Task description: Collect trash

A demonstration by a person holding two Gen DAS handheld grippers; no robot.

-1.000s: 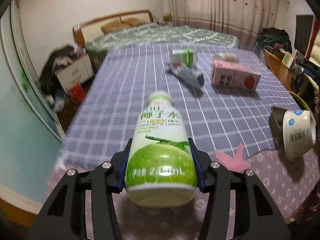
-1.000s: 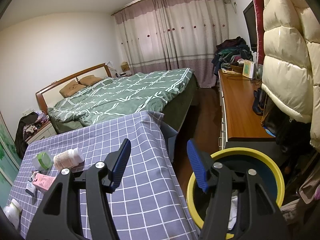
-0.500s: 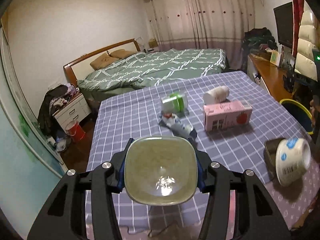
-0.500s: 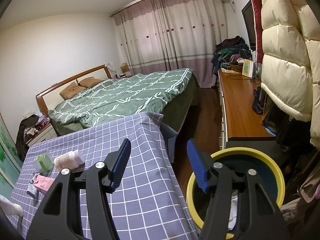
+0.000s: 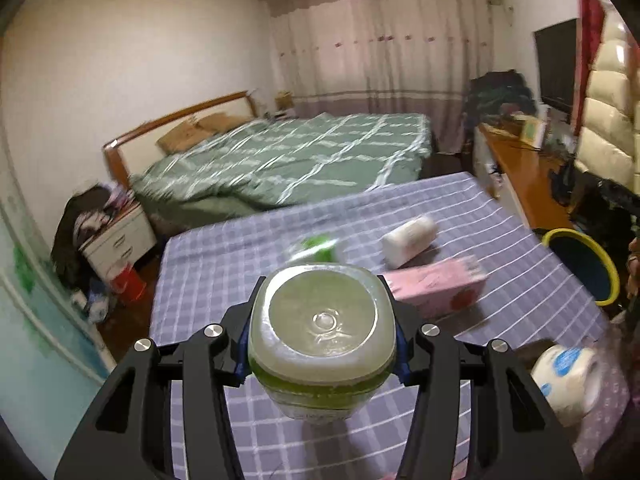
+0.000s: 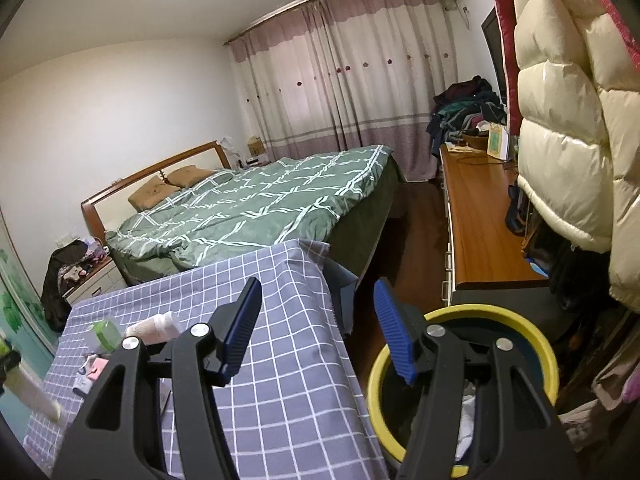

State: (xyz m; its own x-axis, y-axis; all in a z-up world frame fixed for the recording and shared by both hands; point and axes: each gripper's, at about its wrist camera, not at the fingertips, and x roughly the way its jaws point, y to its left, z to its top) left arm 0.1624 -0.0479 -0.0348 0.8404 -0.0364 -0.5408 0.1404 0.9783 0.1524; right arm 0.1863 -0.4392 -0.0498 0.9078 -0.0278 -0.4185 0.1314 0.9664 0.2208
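My left gripper [image 5: 322, 334] is shut on a green coconut-water bottle [image 5: 322, 336], held above the checked table with its base facing the camera. Beyond it on the purple checked tablecloth [image 5: 224, 264] lie a pink carton [image 5: 436, 286], a white bottle [image 5: 408, 236], a blurred green-capped container [image 5: 316, 246] and a white paper cup [image 5: 568, 376] at the right. My right gripper [image 6: 318, 322] hangs open and empty between the table's right edge and the yellow-rimmed trash bin [image 6: 532, 332]. That bin [image 5: 584, 264] also shows at the right of the left wrist view.
A bed with a green quilt [image 6: 260, 208] stands behind the table. A wooden desk [image 6: 480, 224] runs along the right wall, with a cream puffer jacket [image 6: 560, 120] hanging above it. A white nightstand [image 5: 116, 240] and a red bucket [image 5: 128, 284] sit at the left.
My left gripper has risen with the bottle and tipped it, so its base now faces the camera instead of its label. The right gripper lifted slightly and stayed open.
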